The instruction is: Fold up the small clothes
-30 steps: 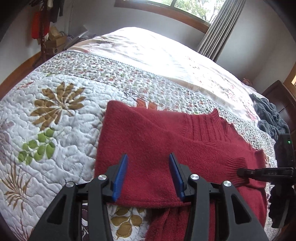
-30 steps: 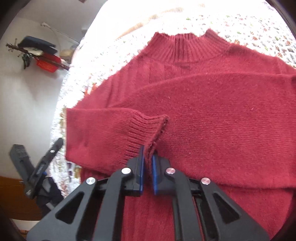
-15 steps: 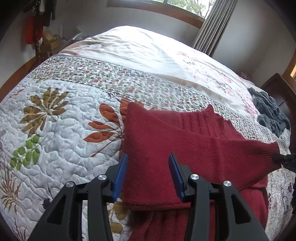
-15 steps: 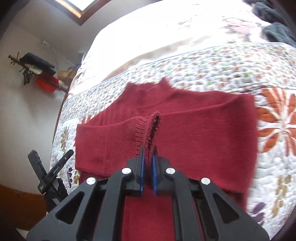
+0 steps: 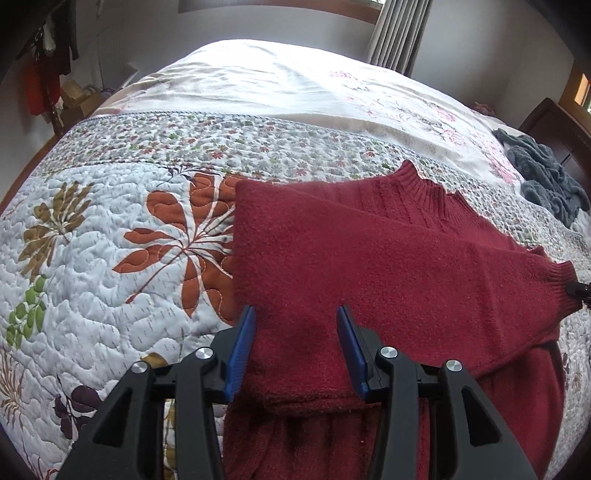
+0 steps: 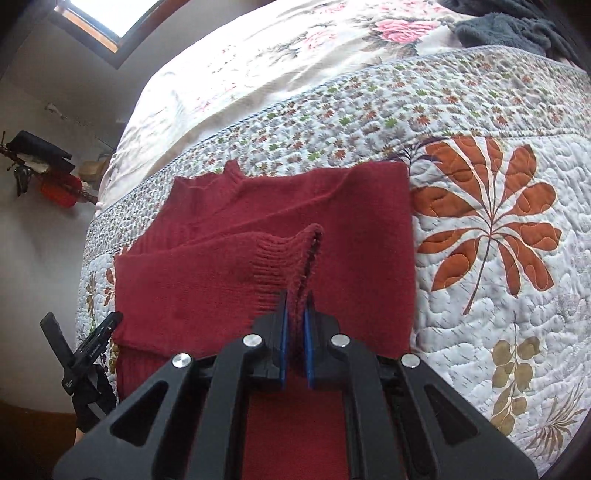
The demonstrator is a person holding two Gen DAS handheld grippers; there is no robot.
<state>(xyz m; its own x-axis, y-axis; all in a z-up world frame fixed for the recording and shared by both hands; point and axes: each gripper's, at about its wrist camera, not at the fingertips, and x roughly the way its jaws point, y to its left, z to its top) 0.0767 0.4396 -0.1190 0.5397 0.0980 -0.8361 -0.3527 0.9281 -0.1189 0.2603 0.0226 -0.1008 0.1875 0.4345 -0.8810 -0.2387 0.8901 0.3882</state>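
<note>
A dark red knit sweater (image 5: 369,266) lies on the floral quilt (image 5: 110,229), its collar (image 5: 424,184) pointing to the far side. One sleeve is folded across the body. My left gripper (image 5: 294,317) is open, its blue pads either side of the folded near edge. My right gripper (image 6: 295,325) is shut on the ribbed sleeve cuff (image 6: 288,254) and holds it raised above the sweater (image 6: 362,221). In the left wrist view the cuff (image 5: 557,284) stretches to the far right, where the right gripper's tip just shows. The right wrist view catches the left gripper (image 6: 92,343) at lower left.
A grey fluffy garment (image 5: 543,177) is heaped at the far right of the bed, seen again (image 6: 509,26) at the top of the right wrist view. Dark wooden furniture (image 5: 561,125) stands beyond it. A rack of clothes (image 5: 44,74) stands off the bed's left side.
The right gripper has pulled the cuff farther right and back, drawing the sleeve across the sweater body. The left gripper stayed open and shifted so that the sweater's folded edge sits between its fingers.
</note>
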